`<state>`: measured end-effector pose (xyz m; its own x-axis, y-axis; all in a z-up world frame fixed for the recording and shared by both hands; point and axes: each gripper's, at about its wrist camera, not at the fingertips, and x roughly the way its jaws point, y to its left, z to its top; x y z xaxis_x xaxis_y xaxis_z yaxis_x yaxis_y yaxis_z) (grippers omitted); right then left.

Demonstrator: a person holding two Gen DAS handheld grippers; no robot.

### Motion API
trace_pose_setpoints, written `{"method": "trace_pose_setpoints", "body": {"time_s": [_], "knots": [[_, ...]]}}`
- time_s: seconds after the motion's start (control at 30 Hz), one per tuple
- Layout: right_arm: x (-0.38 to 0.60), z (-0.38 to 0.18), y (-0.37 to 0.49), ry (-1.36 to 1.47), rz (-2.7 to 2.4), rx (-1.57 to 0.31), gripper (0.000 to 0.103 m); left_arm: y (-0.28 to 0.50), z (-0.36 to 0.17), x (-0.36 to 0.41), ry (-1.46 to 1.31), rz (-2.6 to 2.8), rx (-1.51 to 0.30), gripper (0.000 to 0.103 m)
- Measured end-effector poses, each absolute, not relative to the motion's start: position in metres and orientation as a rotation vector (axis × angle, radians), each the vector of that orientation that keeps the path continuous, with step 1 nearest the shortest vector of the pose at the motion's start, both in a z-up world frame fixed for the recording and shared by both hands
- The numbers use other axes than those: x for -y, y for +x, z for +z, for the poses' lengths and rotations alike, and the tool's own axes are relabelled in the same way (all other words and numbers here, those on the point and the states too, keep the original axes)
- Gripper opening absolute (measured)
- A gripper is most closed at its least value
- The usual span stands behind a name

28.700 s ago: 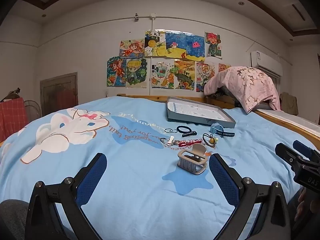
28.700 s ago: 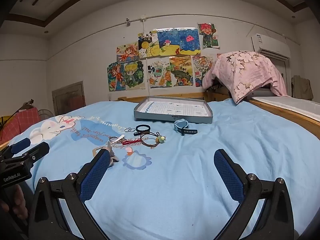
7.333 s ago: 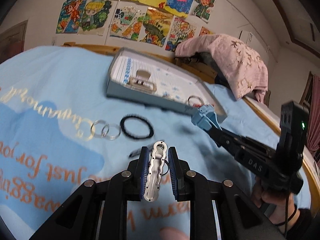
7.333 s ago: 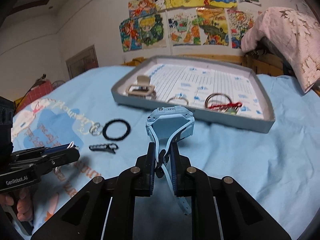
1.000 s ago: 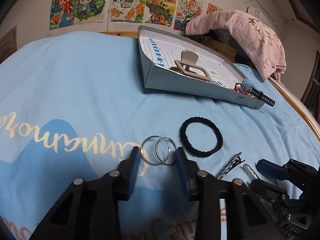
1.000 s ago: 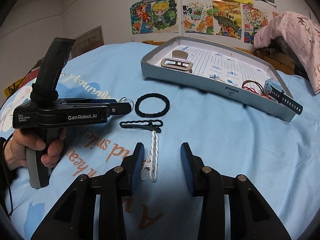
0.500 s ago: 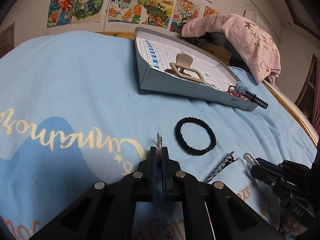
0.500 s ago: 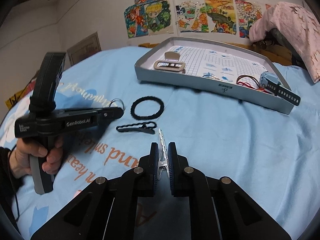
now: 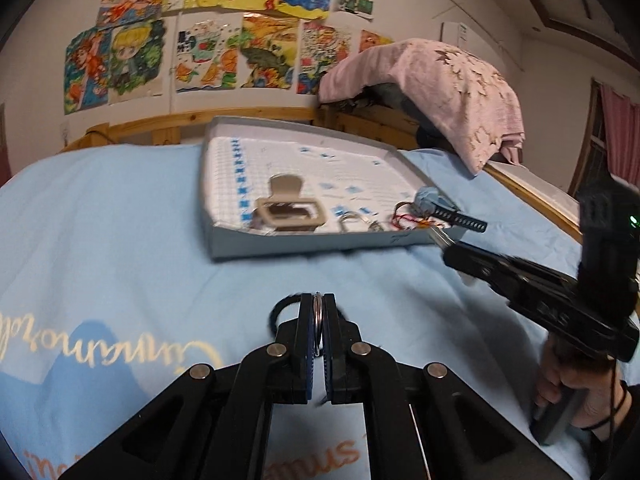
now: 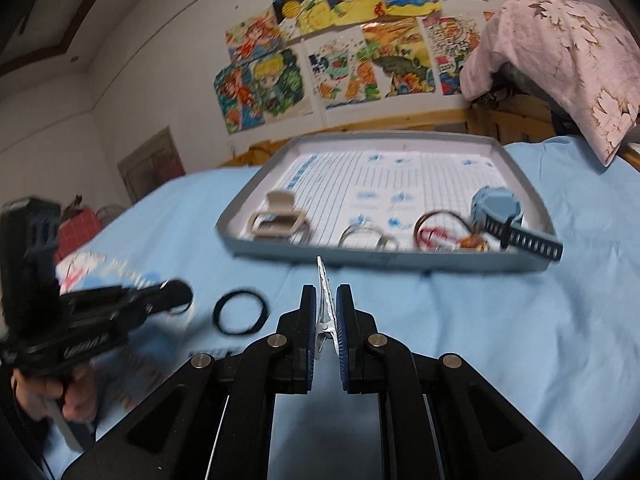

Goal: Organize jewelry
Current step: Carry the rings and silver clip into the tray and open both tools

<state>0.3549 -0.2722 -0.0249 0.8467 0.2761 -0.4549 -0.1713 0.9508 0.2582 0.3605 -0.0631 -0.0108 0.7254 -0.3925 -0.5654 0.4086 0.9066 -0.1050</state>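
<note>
Showing only rightward: silver clip [image 10: 325,292], black band [image 10: 239,312].

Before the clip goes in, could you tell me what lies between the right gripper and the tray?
In the right wrist view, only bare blue bedspread separates the right gripper, shut on the silver clip, from the tray.

Left gripper [image 9: 318,312] and right gripper [image 10: 326,308]: black linkage arms, silver rivets, blue ribbed pads [image 10: 343,320]; bare-skinned hand [image 9: 576,388], black cord.
</note>
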Motion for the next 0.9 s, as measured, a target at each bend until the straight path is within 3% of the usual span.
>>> {"method": "trace_pose_setpoints", "body": {"time_s": [0.33, 0.9], "knots": [[0.301, -0.010, 0.416, 0.262, 0.210, -0.394, 0.009, 0.412, 0.020, 0.102, 0.008, -0.470, -0.566, 0.004], [0.325, -0.062, 0.458, 0.364, 0.173, -0.540, 0.009, 0.480, -0.020, 0.139, -0.115, -0.452, -0.671, 0.004]]}}
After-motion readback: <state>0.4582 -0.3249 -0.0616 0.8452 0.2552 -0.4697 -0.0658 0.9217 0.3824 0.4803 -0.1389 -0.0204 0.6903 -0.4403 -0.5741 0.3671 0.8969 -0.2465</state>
